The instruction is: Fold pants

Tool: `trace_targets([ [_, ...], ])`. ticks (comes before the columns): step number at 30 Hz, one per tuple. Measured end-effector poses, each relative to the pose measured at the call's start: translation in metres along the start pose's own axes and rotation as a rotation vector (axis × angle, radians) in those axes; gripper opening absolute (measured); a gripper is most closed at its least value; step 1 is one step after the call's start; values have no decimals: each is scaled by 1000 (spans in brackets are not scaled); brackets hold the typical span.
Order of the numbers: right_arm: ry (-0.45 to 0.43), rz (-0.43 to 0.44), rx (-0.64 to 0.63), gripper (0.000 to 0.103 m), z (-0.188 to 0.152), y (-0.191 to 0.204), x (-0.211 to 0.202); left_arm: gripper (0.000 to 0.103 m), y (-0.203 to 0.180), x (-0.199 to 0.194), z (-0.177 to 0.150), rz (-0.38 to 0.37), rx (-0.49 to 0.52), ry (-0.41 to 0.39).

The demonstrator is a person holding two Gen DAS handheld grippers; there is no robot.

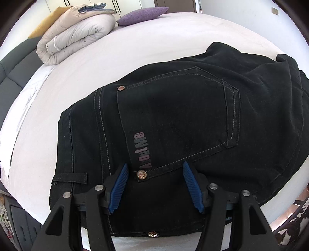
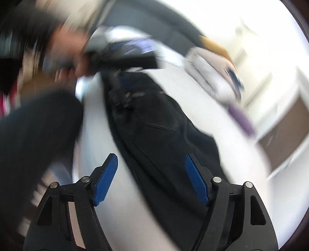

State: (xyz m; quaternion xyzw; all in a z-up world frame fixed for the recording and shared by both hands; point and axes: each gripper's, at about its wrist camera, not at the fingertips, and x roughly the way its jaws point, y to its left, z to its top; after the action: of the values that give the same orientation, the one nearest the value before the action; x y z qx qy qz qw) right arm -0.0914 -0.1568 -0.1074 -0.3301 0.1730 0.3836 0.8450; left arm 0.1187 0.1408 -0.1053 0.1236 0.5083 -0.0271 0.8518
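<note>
The black pants point(image 1: 183, 119) are laid on a white bed point(image 1: 135, 50), with the back side up, so that a back pocket point(image 1: 179, 115) with pale stitching and a printed word along its edge is seen in the left wrist view. The waist part lies nearest to the left gripper point(image 1: 154, 170), and the rest of the cloth is bunched in folds toward the right of that view. The left gripper is held low over the waist area, its blue pads point(image 1: 119, 185) spread wide, with nothing clamped between them; a metal rivet point(image 1: 141, 174) at the pocket corner is seen between the two fingers. A second rivet point(image 1: 121, 88) sits at the other upper corner of the pocket, and a belt loop point(image 1: 69, 178) is seen at the left edge of the pants. At the far side of the bed a rolled quilt point(image 1: 77, 36) and a purple pillow point(image 1: 143, 15) are placed. The right wrist view is strongly blurred. In it the right gripper point(image 2: 151, 164) is seen above the pants point(image 2: 160, 131), its jaws also spread apart and holding nothing. Farther in this view the left gripper point(image 2: 115, 58) is seen, held by a hand point(image 2: 77, 58) over the far end of the pants.
</note>
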Motion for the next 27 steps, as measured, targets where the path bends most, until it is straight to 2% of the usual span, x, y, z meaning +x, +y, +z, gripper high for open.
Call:
trace_targets([
  [3, -7, 69, 333, 71, -43, -76, -34, 65, 2, 3, 6, 7, 5, 38],
  [5, -15, 46, 497, 71, -84, -131, -62, 67, 2, 8, 12, 18, 7, 53],
  [6, -13, 27, 545, 71, -92, -162, -60, 67, 3, 9, 13, 21, 2, 56],
  [9, -51, -24, 720, 71, -149, -250, -97, 68, -2, 13, 16, 23, -27, 57],
  [11, -44, -73, 783, 71, -176, -291, -108, 68, -2, 12, 14, 27, -42, 54],
  [13, -35, -62, 864, 71, -205, -332, -114, 68, -1, 13, 13, 32, -54, 54],
  [18, 60, -78, 931, 71, -248, -397, -91, 68, 1, 15, 14, 17, -89, 66],
  [21, 97, -20, 940, 71, -261, -411, -69, 68, 5, 15, 12, 16, -97, 68],
  [25, 188, 21, 945, 71, -279, -422, -10, 68, 15, 19, 11, 15, -109, 69],
  [26, 194, 33, 958, 67, -282, -423, -3, 68, 16, 21, 11, 16, -110, 69],
  [27, 190, 42, 962, 48, -284, -426, 0, 68, 17, 21, 11, 16, -111, 69],
])
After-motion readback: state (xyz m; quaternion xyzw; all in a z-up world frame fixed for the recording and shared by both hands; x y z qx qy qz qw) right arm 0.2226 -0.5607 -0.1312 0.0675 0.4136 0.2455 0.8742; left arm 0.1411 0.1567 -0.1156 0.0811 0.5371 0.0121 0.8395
